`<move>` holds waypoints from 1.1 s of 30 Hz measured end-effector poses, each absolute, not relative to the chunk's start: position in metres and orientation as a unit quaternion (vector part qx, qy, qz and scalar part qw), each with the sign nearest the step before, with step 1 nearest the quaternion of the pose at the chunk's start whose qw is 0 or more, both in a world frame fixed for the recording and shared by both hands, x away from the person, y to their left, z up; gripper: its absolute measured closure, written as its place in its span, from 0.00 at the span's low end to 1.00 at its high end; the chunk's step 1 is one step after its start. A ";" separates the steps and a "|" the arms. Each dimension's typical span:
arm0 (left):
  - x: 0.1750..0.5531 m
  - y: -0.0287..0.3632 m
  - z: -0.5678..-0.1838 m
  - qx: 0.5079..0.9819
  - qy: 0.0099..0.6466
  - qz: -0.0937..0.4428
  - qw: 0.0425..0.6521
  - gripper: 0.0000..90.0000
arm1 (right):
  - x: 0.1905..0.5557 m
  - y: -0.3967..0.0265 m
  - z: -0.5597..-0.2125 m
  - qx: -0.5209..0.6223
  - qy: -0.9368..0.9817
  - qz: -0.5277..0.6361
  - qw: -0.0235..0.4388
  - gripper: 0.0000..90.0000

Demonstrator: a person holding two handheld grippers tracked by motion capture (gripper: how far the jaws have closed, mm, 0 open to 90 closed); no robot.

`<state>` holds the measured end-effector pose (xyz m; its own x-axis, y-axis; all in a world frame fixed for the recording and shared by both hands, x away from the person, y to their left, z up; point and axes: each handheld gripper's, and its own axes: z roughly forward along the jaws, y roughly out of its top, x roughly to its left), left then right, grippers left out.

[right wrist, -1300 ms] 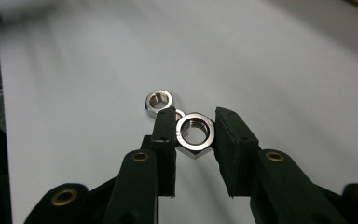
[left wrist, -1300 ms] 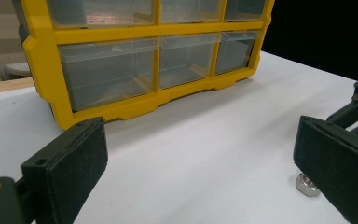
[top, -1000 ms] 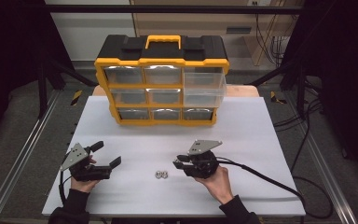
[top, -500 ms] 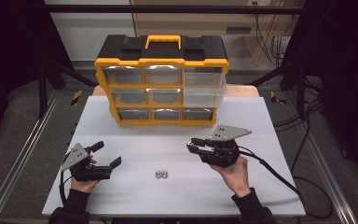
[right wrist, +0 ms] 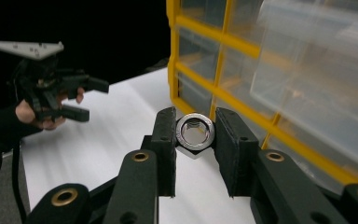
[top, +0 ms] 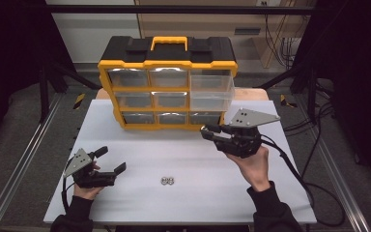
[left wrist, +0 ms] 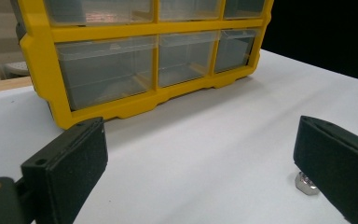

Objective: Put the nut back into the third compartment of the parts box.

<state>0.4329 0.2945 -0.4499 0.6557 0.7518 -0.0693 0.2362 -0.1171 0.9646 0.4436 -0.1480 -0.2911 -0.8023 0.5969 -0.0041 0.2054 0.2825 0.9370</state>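
Gripping a shiny hex nut between their two black pads, the right tongs are clamped on it above the white tabletop, just in front of the yellow drawer cabinet. In the right gripper view the nut sits squarely between the pads with its threaded hole facing the camera. In the high view the nut itself is too small to make out at the jaw tips.

The left tongs rest low over the tabletop's near left part with their jaws spread wide and nothing between them. In the left gripper view one more nut lies on the tabletop, half hidden behind the right-hand pad. The high view shows two loose nuts lying side by side between the two hands, well apart from either tongs.

No brand, label or writing can be read anywhere. The contents of the cabinet's clear drawers are too hazy to tell, and one upper right drawer stands pulled out.
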 end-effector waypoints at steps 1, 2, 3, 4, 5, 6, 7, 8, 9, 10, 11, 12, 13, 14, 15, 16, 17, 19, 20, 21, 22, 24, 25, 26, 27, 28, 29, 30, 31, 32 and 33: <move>0.433 0.295 -0.450 0.712 0.347 0.227 0.567 0.03 | 0.444 -0.149 -0.282 0.255 0.778 0.544 0.186 0.78; 0.433 0.294 -0.450 0.712 0.347 0.227 0.566 0.03 | 0.444 -0.149 -0.282 0.255 0.778 0.544 0.186 0.78; 0.433 0.294 -0.450 0.712 0.347 0.227 0.566 0.03 | 0.443 -0.149 -0.274 0.253 0.777 0.543 0.194 0.78; 0.433 0.294 -0.450 0.712 0.347 0.228 0.566 0.03 | 0.443 -0.149 -0.269 0.252 0.776 0.543 0.198 0.78; 0.433 0.294 -0.450 0.713 0.347 0.227 0.566 0.03 | 0.443 -0.149 -0.269 0.252 0.776 0.543 0.198 0.78; 0.433 0.294 -0.450 0.713 0.347 0.227 0.566 0.03 | 0.444 -0.149 -0.265 0.250 0.775 0.544 0.203 0.78; 0.433 0.294 -0.450 0.713 0.347 0.227 0.566 0.03 | 0.444 -0.149 -0.260 0.250 0.773 0.546 0.205 0.78; 0.433 0.294 -0.450 0.712 0.347 0.227 0.566 0.03 | 0.444 -0.149 -0.255 0.250 0.769 0.550 0.207 0.78; 0.433 0.294 -0.450 0.712 0.347 0.227 0.566 0.03 | 0.446 -0.148 -0.246 0.251 0.766 0.553 0.213 0.78; 0.433 0.294 -0.450 0.712 0.347 0.227 0.567 0.03 | 0.447 -0.148 -0.243 0.251 0.765 0.552 0.216 0.78; 0.433 0.294 -0.450 0.712 0.347 0.227 0.567 0.03 | 0.447 -0.147 -0.239 0.251 0.763 0.554 0.218 0.78; 0.433 0.294 -0.450 0.712 0.347 0.227 0.566 0.03 | 0.447 -0.147 -0.239 0.251 0.763 0.554 0.218 0.78; 0.433 0.295 -0.450 0.712 0.347 0.227 0.566 0.03 | 0.448 -0.146 -0.235 0.251 0.763 0.553 0.221 0.78; 0.433 0.295 -0.450 0.712 0.347 0.227 0.566 0.03 | 0.450 -0.145 -0.231 0.250 0.763 0.551 0.226 0.78; 0.433 0.295 -0.450 0.713 0.347 0.227 0.566 0.03 | 0.454 -0.144 -0.225 0.254 0.762 0.548 0.232 0.78; 0.433 0.294 -0.450 0.712 0.347 0.227 0.566 0.03 | 0.454 -0.144 -0.225 0.254 0.762 0.548 0.232 0.78; 0.433 0.294 -0.450 0.712 0.346 0.227 0.567 0.03 | 0.455 -0.143 -0.223 0.256 0.761 0.548 0.234 0.78; 0.433 0.294 -0.450 0.712 0.347 0.226 0.567 0.03 | 0.461 -0.142 -0.217 0.260 0.759 0.547 0.241 0.78; 0.433 0.294 -0.450 0.713 0.347 0.227 0.566 0.03 | 0.465 -0.142 -0.214 0.266 0.756 0.546 0.243 0.78; 0.433 0.294 -0.450 0.712 0.346 0.227 0.567 0.03 | 0.469 -0.143 -0.212 0.269 0.754 0.546 0.246 0.78; 0.433 0.294 -0.450 0.712 0.346 0.227 0.567 0.03 | 0.471 -0.143 -0.211 0.272 0.753 0.546 0.247 0.78; 0.433 0.294 -0.450 0.712 0.346 0.227 0.568 0.03 | 0.480 -0.145 -0.208 0.281 0.750 0.543 0.251 0.78; 0.433 0.294 -0.450 0.712 0.346 0.227 0.567 0.03 | 0.484 -0.145 -0.207 0.285 0.750 0.541 0.252 0.78; 0.433 0.294 -0.450 0.712 0.346 0.227 0.567 0.03 | 0.488 -0.146 -0.207 0.290 0.750 0.537 0.253 0.78; 0.433 0.294 -0.450 0.712 0.346 0.227 0.567 0.03 | 0.491 -0.147 -0.207 0.293 0.751 0.534 0.254 0.78; 0.433 0.294 -0.450 0.712 0.346 0.227 0.567 0.03 | 0.496 -0.148 -0.207 0.300 0.751 0.530 0.256 0.78; 0.433 0.294 -0.450 0.712 0.346 0.227 0.567 0.03 | 0.499 -0.148 -0.207 0.303 0.751 0.527 0.257 0.78; 0.433 0.294 -0.450 0.712 0.346 0.227 0.567 0.03 | 0.503 -0.149 -0.207 0.309 0.751 0.524 0.257 0.78; 0.433 0.294 -0.450 0.712 0.346 0.227 0.567 0.03 | 0.507 -0.150 -0.207 0.312 0.751 0.521 0.258 0.78; 0.433 0.294 -0.450 0.711 0.347 0.227 0.568 0.03 | 0.512 -0.151 -0.208 0.318 0.752 0.516 0.258 0.78; 0.433 0.294 -0.450 0.711 0.347 0.227 0.568 0.03 | 0.514 -0.151 -0.208 0.321 0.753 0.513 0.258 0.78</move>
<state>0.4330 0.2944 -0.4499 0.6568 0.7507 -0.0717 0.2356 -0.1139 0.9651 0.5137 -0.1511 -0.2080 -0.6610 0.7480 -0.0596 0.2180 0.2674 0.9386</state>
